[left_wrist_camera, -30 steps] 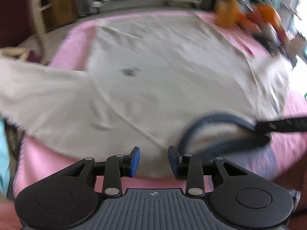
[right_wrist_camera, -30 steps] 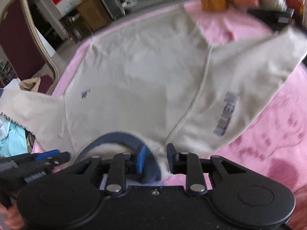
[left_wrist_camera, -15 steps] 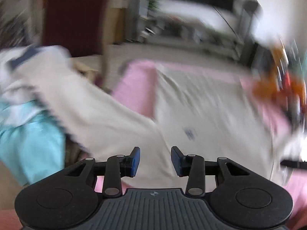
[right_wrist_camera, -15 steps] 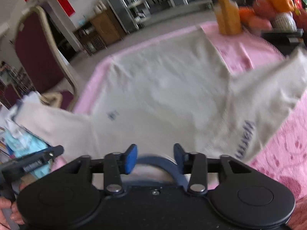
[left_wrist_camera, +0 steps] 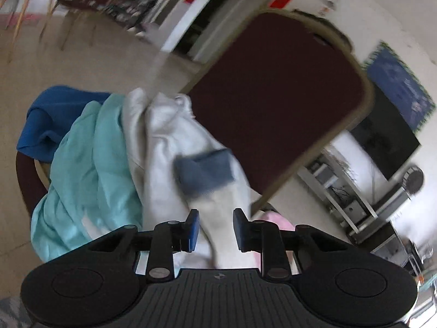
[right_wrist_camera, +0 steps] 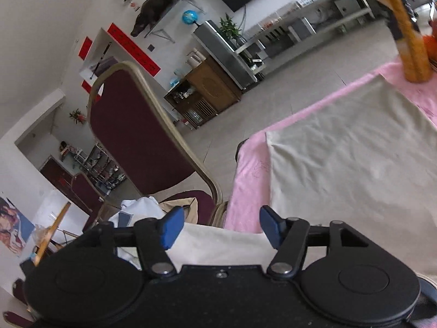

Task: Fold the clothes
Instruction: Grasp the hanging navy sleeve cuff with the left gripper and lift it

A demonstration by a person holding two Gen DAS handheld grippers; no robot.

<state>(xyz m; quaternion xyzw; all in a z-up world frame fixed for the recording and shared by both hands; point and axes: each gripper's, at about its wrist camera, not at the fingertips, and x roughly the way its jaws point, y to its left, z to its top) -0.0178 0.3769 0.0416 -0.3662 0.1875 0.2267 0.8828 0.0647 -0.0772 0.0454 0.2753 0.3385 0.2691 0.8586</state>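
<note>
Counts — two grippers: left gripper (left_wrist_camera: 215, 228), right gripper (right_wrist_camera: 220, 229). One cream shirt (right_wrist_camera: 355, 158), one teal garment (left_wrist_camera: 90, 169), one blue garment (left_wrist_camera: 52, 114), one maroon chair (left_wrist_camera: 275, 95) nearby.

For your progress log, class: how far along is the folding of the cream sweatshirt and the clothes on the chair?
Done: the cream sweatshirt is spread flat on the pink cloth, with no fold visible. In hand: nothing; the left gripper is open over the sleeve near its blue cuff, and the right gripper is open too. Left: all folds, plus the teal garment and blue garment on the chair.
</note>
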